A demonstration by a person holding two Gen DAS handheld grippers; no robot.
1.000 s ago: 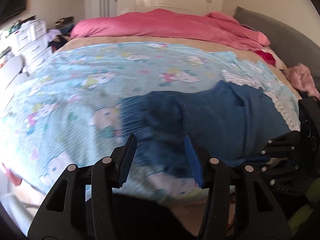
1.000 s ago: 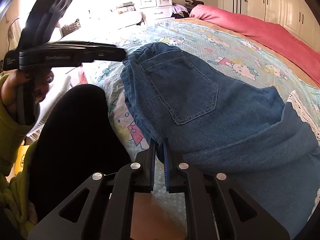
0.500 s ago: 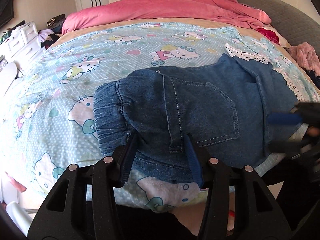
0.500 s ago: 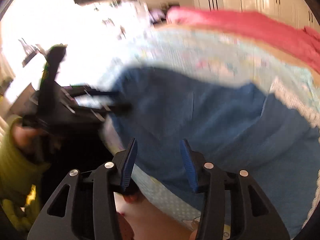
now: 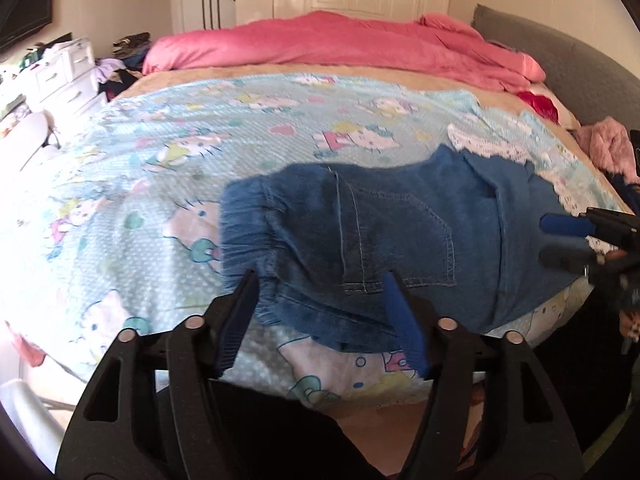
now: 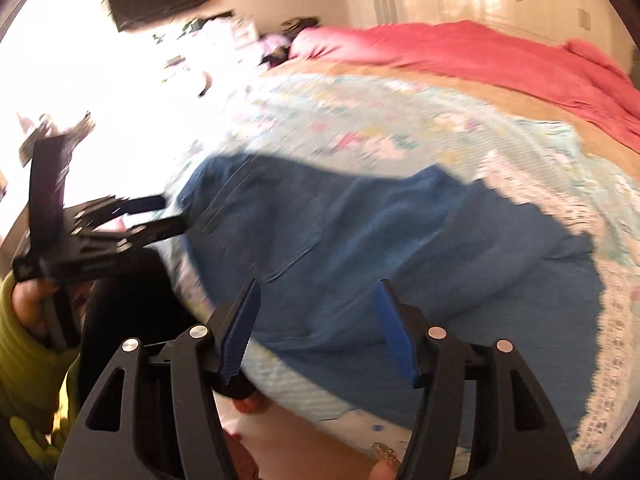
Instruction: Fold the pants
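Pants: we see the blue denim pants (image 5: pixel 384 240) lying in a folded bundle near the front edge of the bed, on the cartoon-print sheet (image 5: pixel 200 152), elastic waistband to our left and a back pocket facing up.

Left gripper: our left gripper (image 5: pixel 320 312) hangs just over the near waistband corner, its two blue-padded fingers spread wide, nothing between them.

Right gripper: our right gripper (image 6: pixel 316 324) stands at the near hem of the bundle, fingers likewise wide apart and empty; we cannot tell whether the pads touch the cloth.

Stage: we judge the pants already folded at least once, with a further fold or a tidy-up left.

Risk, edge: the bundle sits close to the mattress edge; a pull toward us could drag it off the bed.

Risk, layers: if we pinch only the top layer, the fold may open and the pocket side slide askew.

Risk, sheet: a low grasp could catch the sheet or its lace trim (image 6: pixel 612 320) together with the denim.

Risk, blur: the right view is smeared by motion, so aiming from it is unreliable.

Left view only: it shows the waistband gathers, the pocket stitching, the pink duvet (image 5: pixel 340 44) and the grey headboard (image 5: pixel 560 64) sharply, with the right fingers entering from the side.

Right view only: it shows the hand in a green sleeve holding the left gripper, and the long lace border beside the far end of the pants.
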